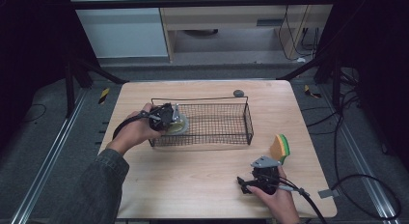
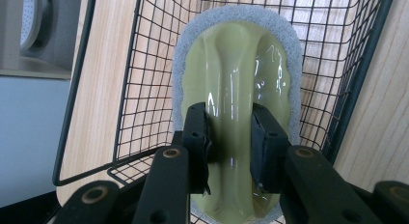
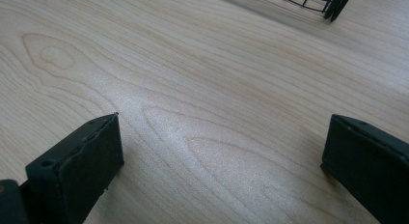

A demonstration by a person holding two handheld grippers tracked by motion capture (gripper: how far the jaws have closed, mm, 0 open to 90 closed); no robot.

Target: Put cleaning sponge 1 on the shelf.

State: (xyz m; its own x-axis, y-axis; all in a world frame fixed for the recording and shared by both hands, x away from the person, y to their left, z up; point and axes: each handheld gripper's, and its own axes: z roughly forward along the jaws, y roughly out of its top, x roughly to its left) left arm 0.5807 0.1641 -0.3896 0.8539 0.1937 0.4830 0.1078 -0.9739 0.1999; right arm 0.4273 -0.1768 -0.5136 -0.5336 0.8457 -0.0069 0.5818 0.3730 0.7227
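Nearest the high camera, the right tool (image 1: 251,181) rests low over the bare wooden table (image 1: 193,171), its jaws spread wide with nothing between them. Farther off, the left tool (image 2: 229,137) is clamped on the arched handle of a pale green scrubber (image 2: 236,79), held inside the wire basket's (image 1: 212,122) left end. A yellow-green sponge (image 1: 280,147) stands near the right tool.

A lab or recording room is indicated; a light wooden tabletop (image 1: 202,185) is framed by black struts (image 1: 96,72) and metal floor rails (image 1: 48,161); loose cables (image 1: 357,180) are trailed over grey carpet; pale cabinets (image 1: 231,21) are seen behind.
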